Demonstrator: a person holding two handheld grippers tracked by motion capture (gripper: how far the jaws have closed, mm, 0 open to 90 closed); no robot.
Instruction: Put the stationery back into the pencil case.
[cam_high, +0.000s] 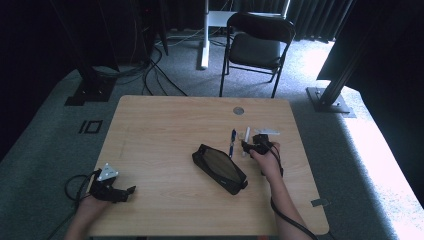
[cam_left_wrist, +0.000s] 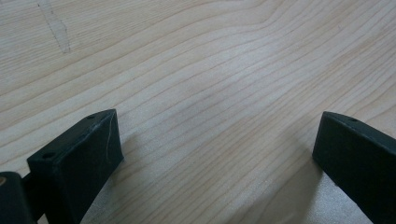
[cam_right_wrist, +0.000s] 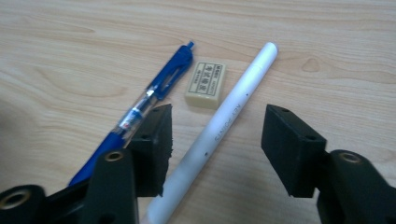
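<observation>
So the right gripper (cam_right_wrist: 217, 140) straddles the white pen (cam_right_wrist: 224, 121), jaws half open, not pinching (its long axis runs away from the gripper, tip far).

The right gripper (cam_right_wrist: 217, 140) straddles a white pen (cam_right_wrist: 229, 116) with parted jaws; a blue pen (cam_right_wrist: 154, 95) and eraser (cam_right_wrist: 206, 85) lie alongside on the tabletop (cam_right_wrist: 70, 56).

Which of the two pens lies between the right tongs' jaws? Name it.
The white pen. It runs up between the open jaws of the right tongs, untouched by either pad. The blue pen lies outside the left jaw, beyond the eraser.
</observation>
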